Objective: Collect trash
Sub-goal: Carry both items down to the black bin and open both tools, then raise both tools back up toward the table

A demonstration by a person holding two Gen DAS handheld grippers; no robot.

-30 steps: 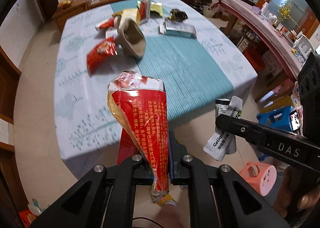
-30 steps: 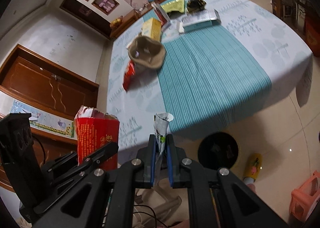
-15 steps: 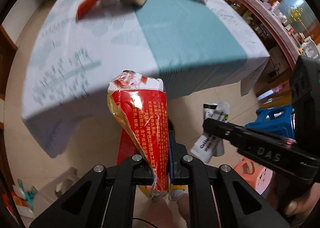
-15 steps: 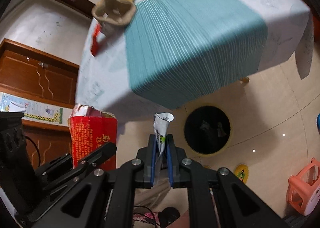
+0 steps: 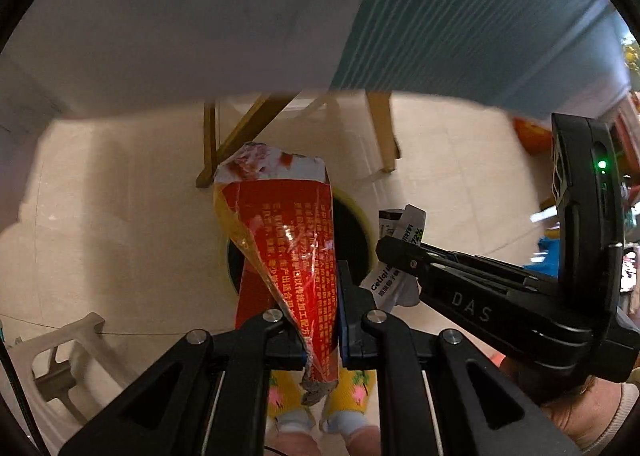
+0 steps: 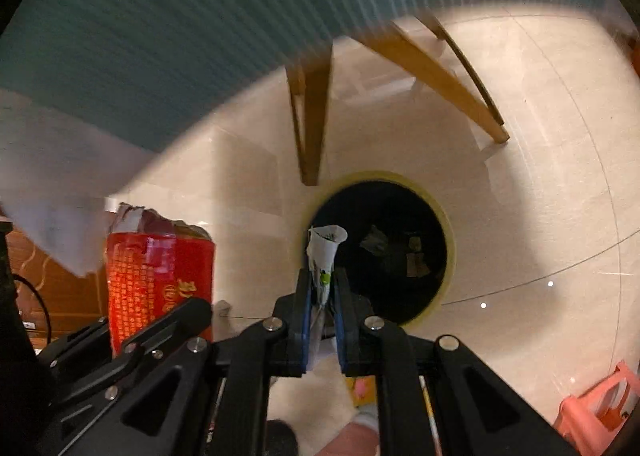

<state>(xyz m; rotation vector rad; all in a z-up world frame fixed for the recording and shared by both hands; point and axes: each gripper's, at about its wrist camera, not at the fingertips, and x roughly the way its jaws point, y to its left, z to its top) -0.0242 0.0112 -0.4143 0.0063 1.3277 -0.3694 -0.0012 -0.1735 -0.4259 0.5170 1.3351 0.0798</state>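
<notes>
My left gripper (image 5: 320, 316) is shut on a torn red snack bag (image 5: 286, 240), held above a round black trash bin with a yellow rim (image 5: 354, 234) that it mostly hides. My right gripper (image 6: 322, 298) is shut on a small white wrapper (image 6: 325, 252) over the near left rim of the same bin (image 6: 384, 252), which holds some scraps. The right gripper with its white wrapper (image 5: 394, 256) shows at the right of the left wrist view. The red bag (image 6: 156, 276) shows at the left of the right wrist view.
The tablecloth's hanging edge (image 5: 280, 16) fills the top of both views, with wooden table legs (image 6: 310, 116) just behind the bin. A white plastic stool (image 5: 68, 360) stands at left, a pink stool (image 6: 600, 404) at right. The person's feet in yellow slippers (image 5: 352, 392) are below.
Both grippers have tilted down from the table top to the floor and moved over the trash bin. Both still hold their wrappers.
</notes>
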